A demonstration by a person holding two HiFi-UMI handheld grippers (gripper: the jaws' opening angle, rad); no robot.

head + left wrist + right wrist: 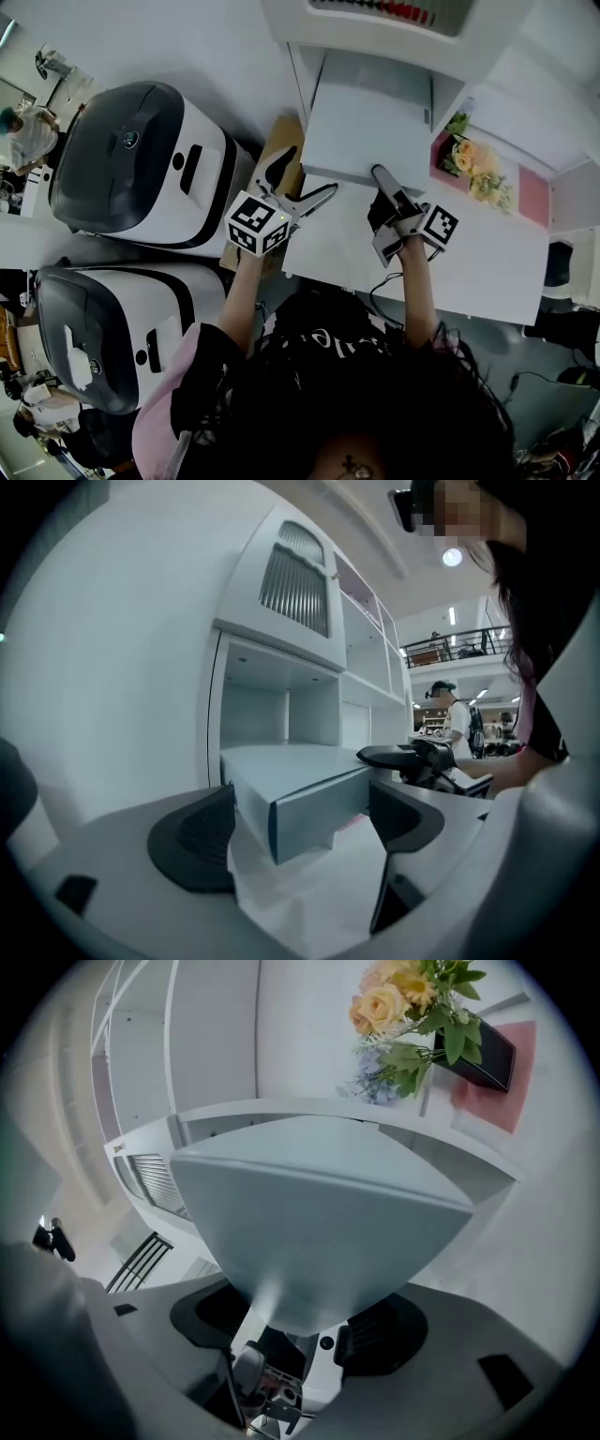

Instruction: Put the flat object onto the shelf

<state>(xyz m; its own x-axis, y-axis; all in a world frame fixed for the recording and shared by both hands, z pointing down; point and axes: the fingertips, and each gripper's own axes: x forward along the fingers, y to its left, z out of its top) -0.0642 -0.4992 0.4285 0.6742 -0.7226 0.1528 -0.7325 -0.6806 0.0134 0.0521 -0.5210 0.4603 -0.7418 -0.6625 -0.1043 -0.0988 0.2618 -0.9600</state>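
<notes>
The white shelf point(302, 84) stands at the back of the counter point(487, 272), straight ahead of me. The flat box point(370, 122) lies level in its lowest compartment. Its far part is inside the compartment and its near edge juts out over the counter toward me, so its long axis runs away from me into the opening. I judge the coming move to be a straight push forward.

My right tongs point(382, 178) are clenched on that near edge, so the right hand is the one on the box. My left tongs point(307, 173) are spread wide just beside the near left corner and hold nothing.

I see no label or brand on the box. Only the square marker patterns on my tongs' cubes show.
</notes>
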